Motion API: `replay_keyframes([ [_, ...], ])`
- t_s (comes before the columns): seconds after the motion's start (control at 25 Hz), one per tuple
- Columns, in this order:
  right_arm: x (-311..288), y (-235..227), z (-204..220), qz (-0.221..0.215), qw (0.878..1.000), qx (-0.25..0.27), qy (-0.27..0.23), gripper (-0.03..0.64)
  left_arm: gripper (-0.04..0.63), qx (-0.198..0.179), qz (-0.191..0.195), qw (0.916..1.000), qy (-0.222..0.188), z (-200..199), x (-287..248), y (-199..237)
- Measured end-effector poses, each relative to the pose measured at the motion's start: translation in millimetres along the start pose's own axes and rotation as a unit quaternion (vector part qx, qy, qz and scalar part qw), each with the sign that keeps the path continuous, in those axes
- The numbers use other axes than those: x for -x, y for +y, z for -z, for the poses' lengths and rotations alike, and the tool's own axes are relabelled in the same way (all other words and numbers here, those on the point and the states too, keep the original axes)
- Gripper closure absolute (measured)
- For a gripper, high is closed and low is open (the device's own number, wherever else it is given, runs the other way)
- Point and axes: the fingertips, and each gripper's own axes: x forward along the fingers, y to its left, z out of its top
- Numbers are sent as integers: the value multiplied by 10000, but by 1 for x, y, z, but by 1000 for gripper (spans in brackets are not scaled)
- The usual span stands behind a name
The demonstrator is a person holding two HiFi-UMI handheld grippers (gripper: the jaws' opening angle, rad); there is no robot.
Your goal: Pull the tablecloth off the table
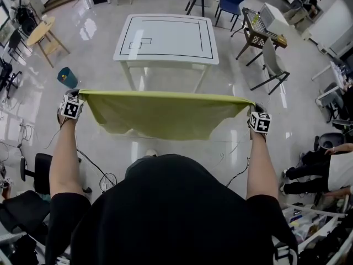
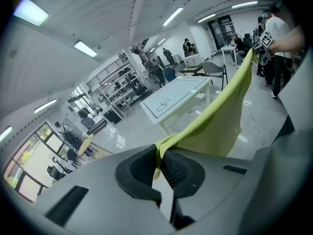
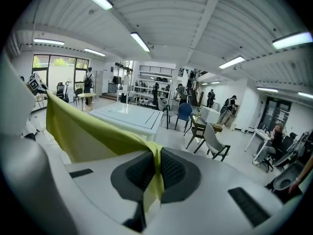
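Left hand-held gripper (image 2: 159, 161) is clenched on one top corner of the yellow-green tablecloth (image 1: 160, 115); right hand-held gripper (image 3: 156, 166) is clenched on the other; the cloth hangs spread between them near the person, well apart from the bare white surface (image 1: 165, 37) farther off. It looks light, soft and limp, so the corners suit a firm pinch; open floor (image 1: 94, 70) lies around, with chairs (image 1: 270, 65) at far right.

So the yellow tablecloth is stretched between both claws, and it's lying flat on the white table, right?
Not quite. The tablecloth is stretched between the left claw and the right claw, both clamped on it, but it isn't lying on the white table. The head view shows it hanging in the air on the person's side of the table.
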Motion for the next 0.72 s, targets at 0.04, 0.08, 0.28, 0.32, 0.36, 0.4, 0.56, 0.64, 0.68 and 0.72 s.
replay_keyframes([
  [0.04, 2, -3, -7, 4, 9999, -105, -90, 598, 572, 100, -27, 9999, -78, -6, 3, 3],
  [0.08, 4, -5, -14, -13, 9996, -218, -180, 598, 572, 241, -37, 9996, -157, -11, 7, 6],
  [0.28, 13, -16, -48, -97, 9965, -603, -574, 598, 572, 767, -74, 9960, -450, -37, 26, 18],
  [0.32, 16, -18, -55, -99, 9959, -629, -640, 598, 572, 790, -96, 9955, -505, -42, 29, 21],
  [0.36, 18, -20, -61, -100, 9953, -653, -710, 598, 572, 789, -127, 9952, -558, -47, 33, 24],
  [0.4, 21, -22, -66, -97, 9946, -678, -778, 598, 572, 775, -160, 9950, -607, -51, 37, 26],
  [0.56, 28, -28, -83, -124, 9902, -900, -1065, 598, 572, 774, -240, 9934, -806, -67, 46, 36],
  [0.64, 30, -28, -90, -177, 9869, -1082, -1187, 598, 572, 863, -246, 9919, -904, -73, 49, 42],
  [0.68, 30, -28, -92, -193, 9856, -1150, -1224, 599, 572, 905, -254, 9911, -944, -76, 50, 45],
  [0.72, 32, -28, -95, -206, 9846, -1203, -1252, 598, 572, 940, -263, 9904, -975, -78, 51, 47],
])
